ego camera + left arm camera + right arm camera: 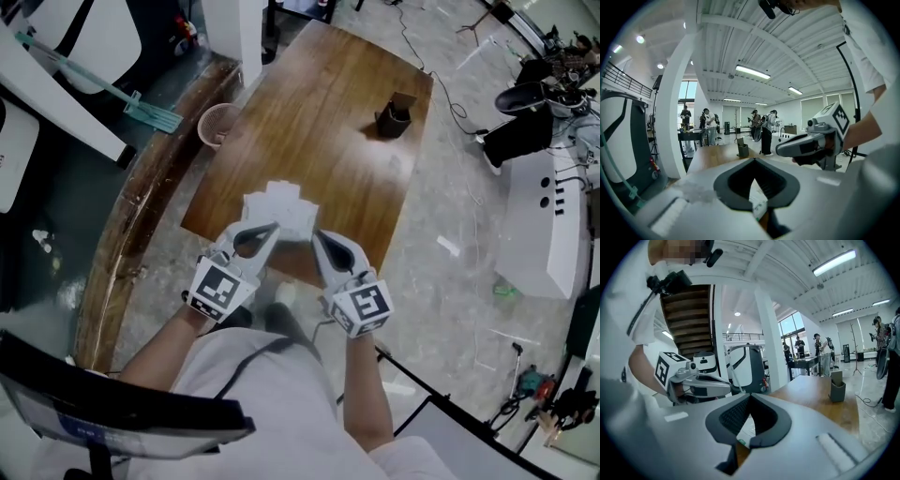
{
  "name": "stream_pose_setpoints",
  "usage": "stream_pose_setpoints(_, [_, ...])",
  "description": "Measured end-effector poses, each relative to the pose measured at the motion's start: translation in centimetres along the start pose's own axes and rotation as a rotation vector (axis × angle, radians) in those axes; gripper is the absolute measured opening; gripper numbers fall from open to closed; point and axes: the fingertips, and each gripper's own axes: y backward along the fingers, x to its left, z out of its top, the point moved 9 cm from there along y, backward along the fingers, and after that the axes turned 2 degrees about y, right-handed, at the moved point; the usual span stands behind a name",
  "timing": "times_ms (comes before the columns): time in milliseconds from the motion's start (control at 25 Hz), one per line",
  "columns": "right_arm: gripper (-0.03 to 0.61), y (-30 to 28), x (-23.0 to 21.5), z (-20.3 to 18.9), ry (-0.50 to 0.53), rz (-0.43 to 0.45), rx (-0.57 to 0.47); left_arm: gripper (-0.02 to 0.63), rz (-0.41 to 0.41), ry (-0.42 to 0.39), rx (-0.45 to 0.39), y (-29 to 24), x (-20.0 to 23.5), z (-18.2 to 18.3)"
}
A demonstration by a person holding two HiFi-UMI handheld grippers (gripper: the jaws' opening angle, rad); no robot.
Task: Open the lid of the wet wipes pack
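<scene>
The white wet wipes pack [281, 208] hangs in the air over the near end of the wooden table [319, 122], held between both grippers. My left gripper [273, 228] is shut on the pack's left edge, and my right gripper [316, 235] is shut on its right edge. In the left gripper view the jaws [754, 160] meet at their tips and a strip of the pack [758, 202] shows in the gap behind them. In the right gripper view the jaws [750, 395] are also closed, with the pack [744, 428] just under them. The pack's lid cannot be made out.
A dark holder [396, 114] stands at the table's far right. A pink basket [218, 125] sits on the floor at the table's left, a white machine [544, 216] and cables lie to the right. Several people stand far off in the hall [761, 126].
</scene>
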Motion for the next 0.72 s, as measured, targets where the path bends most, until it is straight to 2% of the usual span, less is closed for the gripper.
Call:
stream_pose_setpoints(400, [0.008, 4.0, 2.8, 1.6, 0.019, -0.112, -0.093, 0.002, 0.004, 0.012, -0.043, 2.6, -1.1, 1.7])
stream_pose_setpoints(720, [0.008, 5.6, 4.4, 2.0, 0.031, -0.136, -0.113, 0.003, 0.016, 0.019, -0.061, 3.5, -1.7, 1.9])
